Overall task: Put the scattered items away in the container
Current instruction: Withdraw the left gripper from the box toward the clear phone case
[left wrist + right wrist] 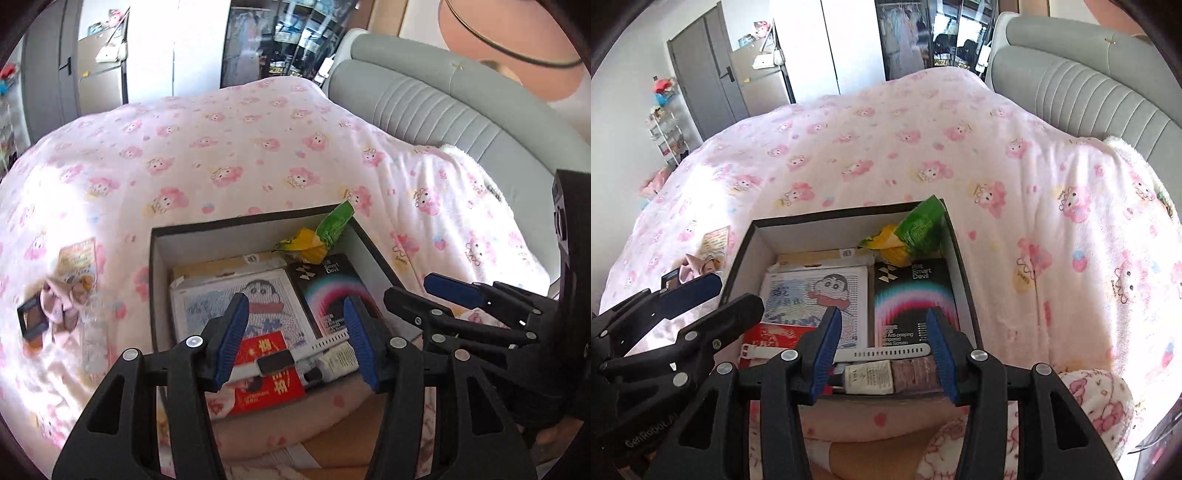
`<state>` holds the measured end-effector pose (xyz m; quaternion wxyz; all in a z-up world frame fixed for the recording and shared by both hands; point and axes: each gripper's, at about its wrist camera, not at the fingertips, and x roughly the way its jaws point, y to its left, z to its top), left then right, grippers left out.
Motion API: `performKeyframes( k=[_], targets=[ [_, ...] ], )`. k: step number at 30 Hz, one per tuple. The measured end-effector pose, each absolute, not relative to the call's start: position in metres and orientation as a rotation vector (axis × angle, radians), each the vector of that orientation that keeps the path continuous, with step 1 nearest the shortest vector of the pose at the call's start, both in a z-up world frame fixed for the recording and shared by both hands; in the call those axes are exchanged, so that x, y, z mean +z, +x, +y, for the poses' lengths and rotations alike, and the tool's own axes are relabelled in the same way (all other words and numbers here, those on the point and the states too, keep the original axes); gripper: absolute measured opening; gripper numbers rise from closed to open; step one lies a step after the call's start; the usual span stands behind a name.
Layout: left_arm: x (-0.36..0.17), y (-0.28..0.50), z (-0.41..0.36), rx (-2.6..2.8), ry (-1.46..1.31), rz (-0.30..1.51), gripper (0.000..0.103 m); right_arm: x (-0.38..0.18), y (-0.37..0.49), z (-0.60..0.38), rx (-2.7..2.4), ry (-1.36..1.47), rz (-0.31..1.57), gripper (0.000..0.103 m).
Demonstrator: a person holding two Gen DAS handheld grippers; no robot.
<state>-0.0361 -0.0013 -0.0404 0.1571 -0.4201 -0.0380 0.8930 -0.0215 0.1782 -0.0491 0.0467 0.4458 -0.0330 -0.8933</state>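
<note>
A black box with white inside walls (258, 230) (827, 230) sits on the pink bed. It holds a cartoon-print box (266, 295) (827, 291), a black Smart Devil box (332, 288) (912, 295), a red packet (266, 387), a white watch (306, 350) (886, 352), a tube (868, 380) and a green-yellow snack bag (325, 232) (912, 232). My left gripper (293, 328) is open and empty above the box's near edge. My right gripper (882, 339) is open and empty beside it. Loose items (62, 291) (698, 264) lie on the bed left of the box.
A pink cartoon-print blanket (240, 155) (1015, 221) covers the bed. A grey padded headboard (424, 103) (1089, 92) stands at the right. A grey door and cabinet (713, 85) and a shelf rack (665, 136) stand at the far left.
</note>
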Motion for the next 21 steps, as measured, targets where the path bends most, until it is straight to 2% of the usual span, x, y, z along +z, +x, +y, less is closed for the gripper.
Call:
performKeyframes(
  k=[9, 15, 17, 21],
  targets=[
    [-0.044, -0.005, -0.076, 2.581, -1.291, -0.215, 0.055, -0.051, -0.015, 0.1, -2.603, 1.28, 0.018, 0.044],
    [-0.059, 0.009, -0.149, 2.622, -1.325, -0.432, 0.055, -0.06, -0.034, 0.023, -2.448, 1.271, 0.062, 0.044],
    [-0.066, 0.012, -0.177, 2.648, -1.343, -0.518, 0.058, -0.07, -0.044, -0.004, -2.344, 1.293, 0.041, 0.044],
    [-0.093, 0.006, -0.229, 2.665, -1.388, -0.721, 0.058, -0.092, -0.076, -0.045, -2.208, 1.371, -0.013, 0.044]
  ],
)
